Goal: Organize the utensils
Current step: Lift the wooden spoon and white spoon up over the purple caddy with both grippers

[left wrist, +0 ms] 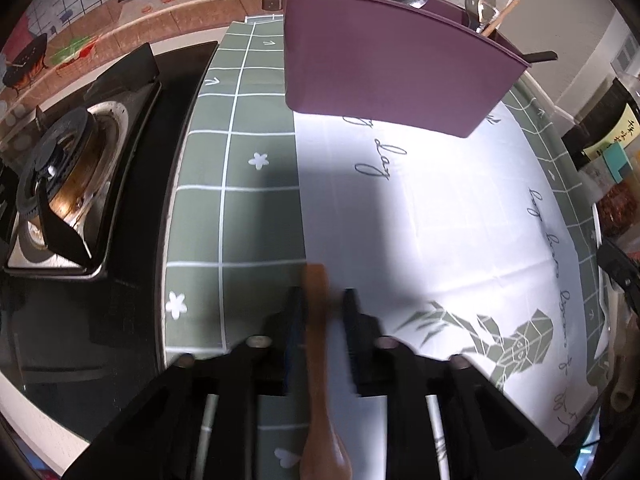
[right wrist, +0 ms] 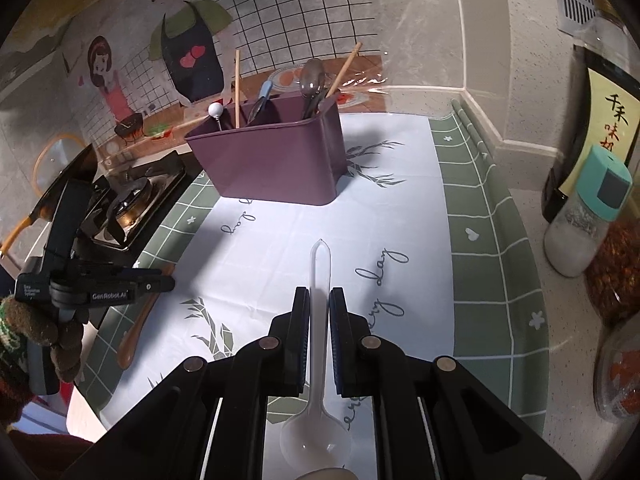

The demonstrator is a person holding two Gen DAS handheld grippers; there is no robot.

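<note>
L gripper (left wrist: pixel 323 300) closed on wooden spoon (left wrist: pixel 318 360); R gripper (right wrist: pixel 319 300) clamped on clear plastic spoon (right wrist: pixel 318 344). Purple caddy (right wrist: pixel 276 160) at far end of mat. Risk: spoons held by handles, heavy bowls may pivot, slip, miss slot.

Purple caddy (right wrist: pixel 276 160) — green-checked cloth (right wrist: pixel 480 248)

Left wrist view: looks steeply down along its own black fingers, close over the green-and-white printed table mat (left wrist: pixel 420 220); the purple plastic utensil caddy (left wrist: pixel 384 60) fills the upper frame, near. The black gas burner (left wrist: pixel 68 168) lies at left.

Right wrist view: shallower tilt, farther back; the same caddy (right wrist: pixel 276 160) sits mid-frame against the cartoon wall sticker (right wrist: pixel 188 52).

Shared between views: mat (right wrist: pixel 400 208), caddy, burner (right wrist: pixel 132 204).
</note>
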